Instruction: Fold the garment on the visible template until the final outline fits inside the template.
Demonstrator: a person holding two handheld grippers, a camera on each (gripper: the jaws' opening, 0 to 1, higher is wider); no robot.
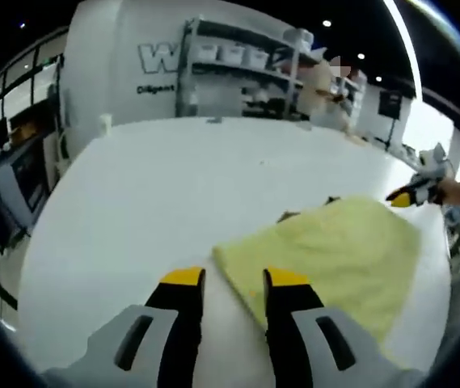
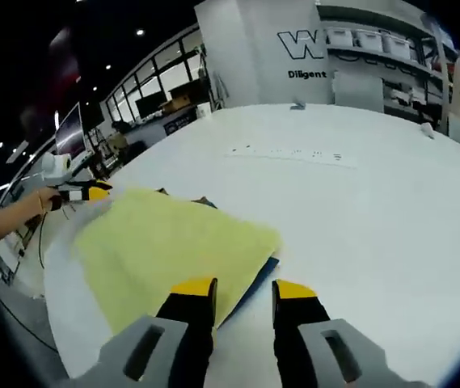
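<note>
A pale yellow garment [image 1: 327,250] lies folded and flat on the white table [image 1: 173,186]. My left gripper [image 1: 234,279] is open just in front of its near corner, with nothing between the jaws. The right gripper [image 1: 414,194], held by a hand, hovers past the garment's far right edge. In the right gripper view the garment [image 2: 165,242] spreads to the left, and a dark blue template edge [image 2: 260,277] peeks out from under it. My right gripper [image 2: 244,288] is open beside that edge. The left gripper [image 2: 80,192] sits at the garment's far left side.
Shelving with white bins [image 1: 238,61] and a lettered wall [image 2: 306,48] stand beyond the table. A thin pale strip [image 2: 294,153] lies on the tabletop [image 2: 375,210]. A person [image 1: 327,89] is at the back. The table edge [image 2: 60,299] runs close to the garment.
</note>
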